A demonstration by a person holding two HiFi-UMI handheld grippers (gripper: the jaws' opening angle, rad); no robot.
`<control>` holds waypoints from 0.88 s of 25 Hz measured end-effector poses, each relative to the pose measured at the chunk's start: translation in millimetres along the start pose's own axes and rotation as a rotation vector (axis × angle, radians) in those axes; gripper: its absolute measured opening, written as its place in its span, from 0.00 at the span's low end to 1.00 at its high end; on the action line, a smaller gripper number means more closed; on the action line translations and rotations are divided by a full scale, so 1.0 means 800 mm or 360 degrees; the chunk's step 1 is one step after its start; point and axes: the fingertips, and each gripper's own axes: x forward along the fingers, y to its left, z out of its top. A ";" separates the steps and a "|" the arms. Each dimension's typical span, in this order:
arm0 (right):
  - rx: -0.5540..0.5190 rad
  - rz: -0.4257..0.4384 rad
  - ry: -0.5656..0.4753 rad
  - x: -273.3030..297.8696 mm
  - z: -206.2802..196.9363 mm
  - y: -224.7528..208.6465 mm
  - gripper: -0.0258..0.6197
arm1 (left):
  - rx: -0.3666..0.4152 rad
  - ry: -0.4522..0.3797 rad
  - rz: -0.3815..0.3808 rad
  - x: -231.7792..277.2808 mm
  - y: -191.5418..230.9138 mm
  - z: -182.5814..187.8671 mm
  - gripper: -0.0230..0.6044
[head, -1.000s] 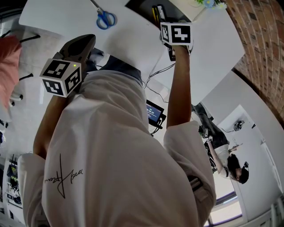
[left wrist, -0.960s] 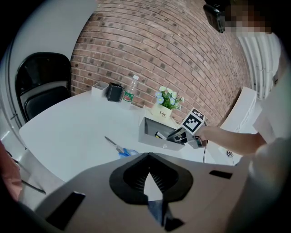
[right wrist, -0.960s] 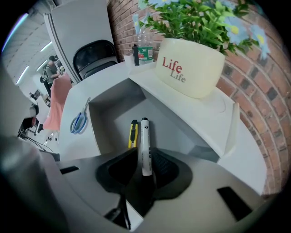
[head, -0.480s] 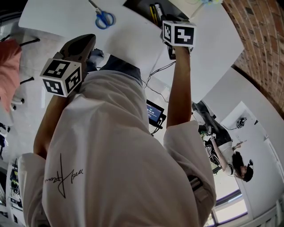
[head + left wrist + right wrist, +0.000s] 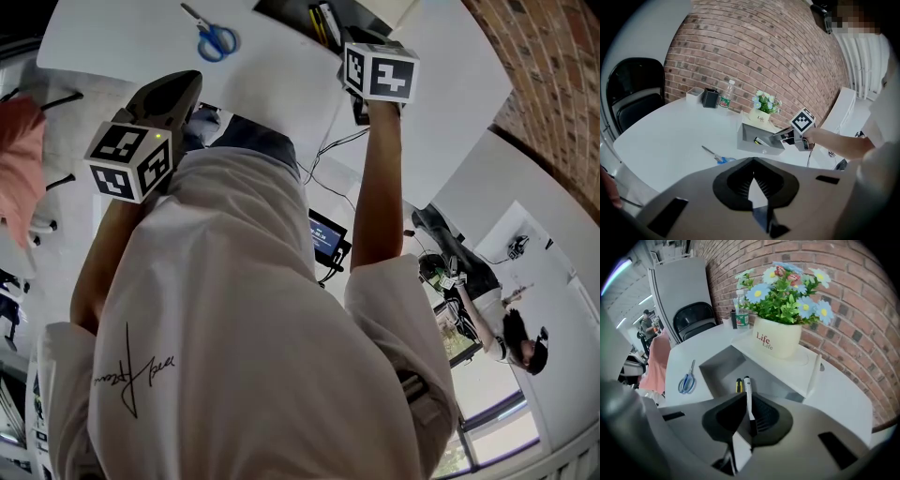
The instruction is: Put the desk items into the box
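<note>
— Pen [image 5: 749,401]: where is it?
— In the right gripper [image 5: 747,397]. The jaws are clamped on its white barrel, and it points forward along them, black tip out over the open grey box [image 5: 719,366].
— Is it touching the box?
— I cannot tell from these views.
— Anything inside the box?
— A yellow and black thing [image 5: 738,386] lies on the bottom. In the right gripper view it sits just beside the pen's tip.
— And the left gripper [image 5: 752,168]?
— Its jaws are together with nothing between them. It is held off the near edge of the white table [image 5: 670,136], well apart from the box and pointing toward it.
— What else is on the table?
— Blue-handled scissors [image 5: 718,158] lie flat on the bare top, near the box but not touching it.
— Behind the box?
— A cream flower pot [image 5: 777,336] with blue and white flowers stands on a white ledge [image 5: 806,369] right behind it, close to the brick wall [image 5: 778,51]. Further along that wall stand a water bottle [image 5: 724,95] and a black cup [image 5: 710,99], with a black chair [image 5: 635,101] at the table's far side.
</note>
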 end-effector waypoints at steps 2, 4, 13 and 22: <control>0.0014 -0.0006 -0.0019 -0.006 0.001 0.003 0.12 | 0.0012 0.0001 -0.0015 -0.001 -0.001 0.001 0.05; 0.0027 -0.0014 -0.0034 -0.012 0.001 0.005 0.12 | 0.0026 0.0002 -0.0033 -0.001 -0.003 0.003 0.05; 0.0111 -0.0063 -0.0061 -0.034 -0.018 0.009 0.11 | 0.0107 0.0009 -0.0134 0.006 -0.017 0.010 0.05; 0.0155 -0.0121 -0.0110 -0.061 -0.039 0.028 0.11 | 0.0176 0.0010 -0.0202 -0.007 -0.030 0.007 0.05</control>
